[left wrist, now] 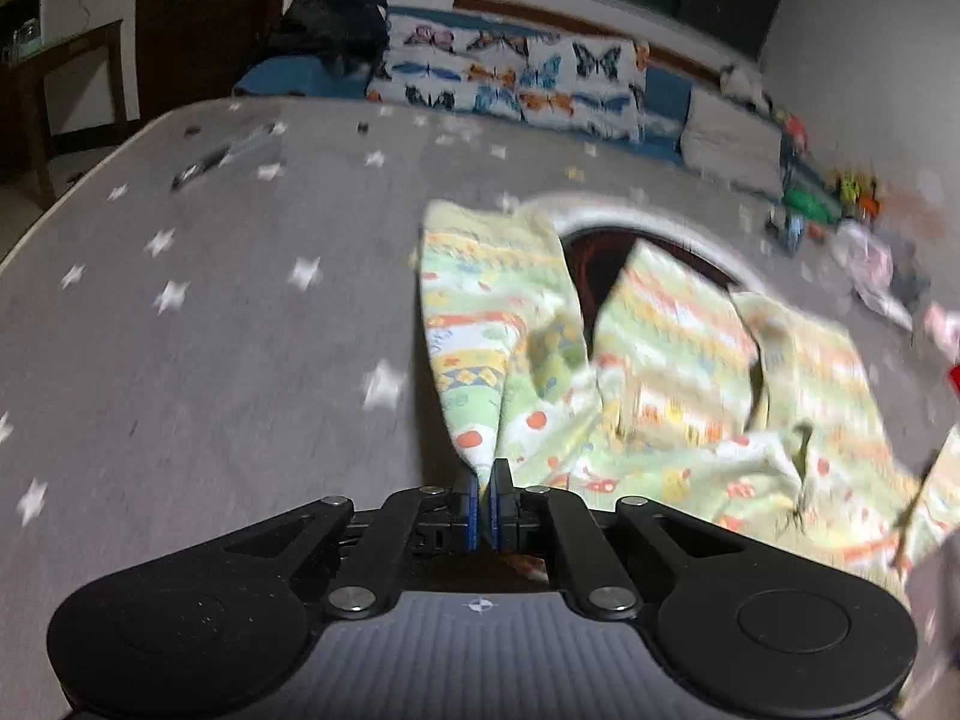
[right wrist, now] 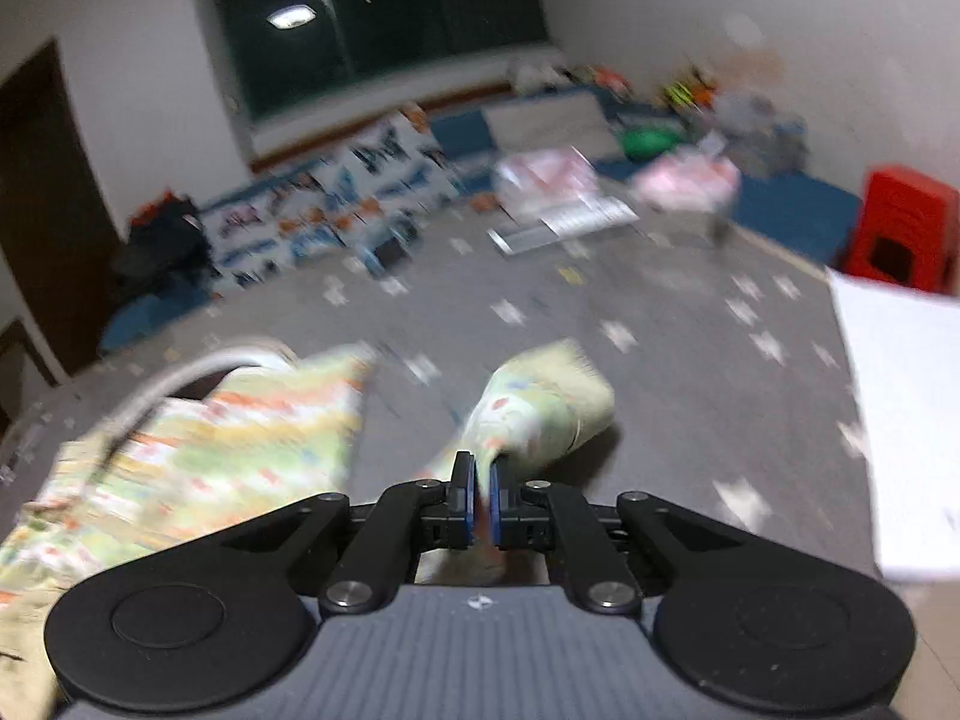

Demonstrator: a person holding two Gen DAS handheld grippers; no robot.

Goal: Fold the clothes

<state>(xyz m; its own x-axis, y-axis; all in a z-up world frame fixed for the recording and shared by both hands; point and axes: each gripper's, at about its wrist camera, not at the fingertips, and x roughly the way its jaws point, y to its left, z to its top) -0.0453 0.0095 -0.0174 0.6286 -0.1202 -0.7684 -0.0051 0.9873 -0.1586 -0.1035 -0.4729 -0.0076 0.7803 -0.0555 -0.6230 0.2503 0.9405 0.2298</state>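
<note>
1. Nearest to the left wrist camera is the left tool (left wrist: 486, 471), black with blue pads. Its two fingers are almost closed, with only a thin gap, and they pinch an edge of the pale green garment with orange and yellow patterned bands (left wrist: 660, 360).
2. From this grip the cloth goes up and away as a narrow part and spreads to the right in a loose, wrinkled heap on the grey cover with white stars (left wrist: 210, 330).
3. Behind the heap a round, light grey rim with a dark inside (left wrist: 606, 252) shows. I cannot tell what this thing is, because the picture is blurred.
4. In the right wrist view the right tool (right wrist: 482, 483) is also nearly closed. It holds another part of the same garment (right wrist: 540, 408), which bunches up just in front of the fingers.
5. More of this cloth lies at the left of the right view, beside the same curved grey rim (right wrist: 180, 378).
6. A white flat sheet (right wrist: 900, 420) lies on the grey cover at the right edge of that view, well apart from the garment.
7. A red plastic stool (right wrist: 906, 228) stands beyond the sheet, near the wall.
8. At the far side a white cushion with butterfly print (left wrist: 516, 78) leans along the wall under a dark window (right wrist: 372, 18).
9. Both views are blurred, so small things far away are not clear.
</note>
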